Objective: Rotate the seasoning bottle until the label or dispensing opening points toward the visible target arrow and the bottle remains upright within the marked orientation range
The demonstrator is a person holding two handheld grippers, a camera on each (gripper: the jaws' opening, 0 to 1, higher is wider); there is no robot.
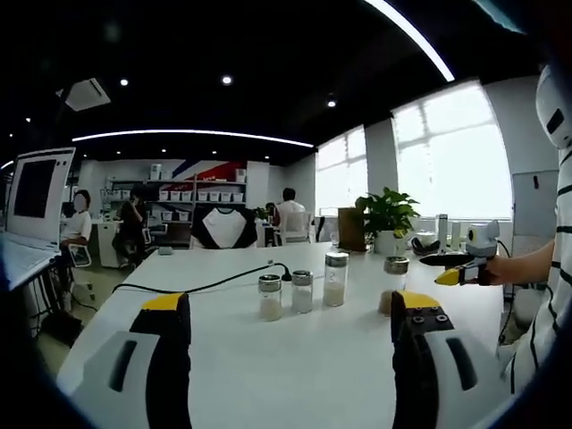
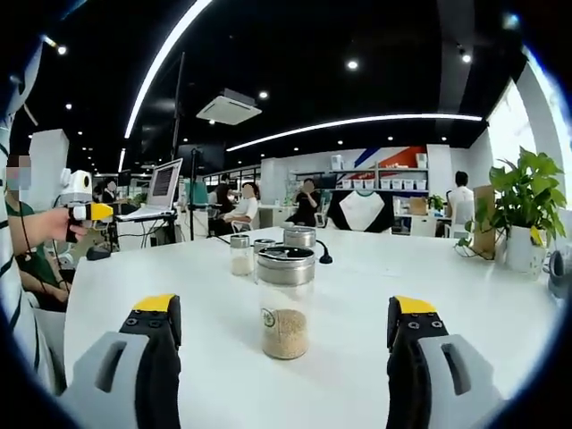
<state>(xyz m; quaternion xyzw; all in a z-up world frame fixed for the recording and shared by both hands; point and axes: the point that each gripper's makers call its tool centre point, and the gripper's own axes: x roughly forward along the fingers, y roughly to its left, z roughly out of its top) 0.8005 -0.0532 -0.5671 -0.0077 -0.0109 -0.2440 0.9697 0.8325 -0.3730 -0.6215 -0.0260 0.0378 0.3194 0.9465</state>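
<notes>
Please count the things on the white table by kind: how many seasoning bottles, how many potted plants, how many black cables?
Seasoning bottles: 4
Potted plants: 1
Black cables: 1
Total: 6

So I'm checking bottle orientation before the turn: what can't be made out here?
- Target arrow: none discernible on the table in either view.
- Near bottle in the right gripper view: label a small sticker, too small to read; lid holes face up, unseen.
- Fourth bottle in the left gripper view: partly behind the left gripper's right jaw.

Open office; desks [image 2: 268, 217], monitor [image 1: 36, 192], seated people [image 2: 239, 204].
</notes>
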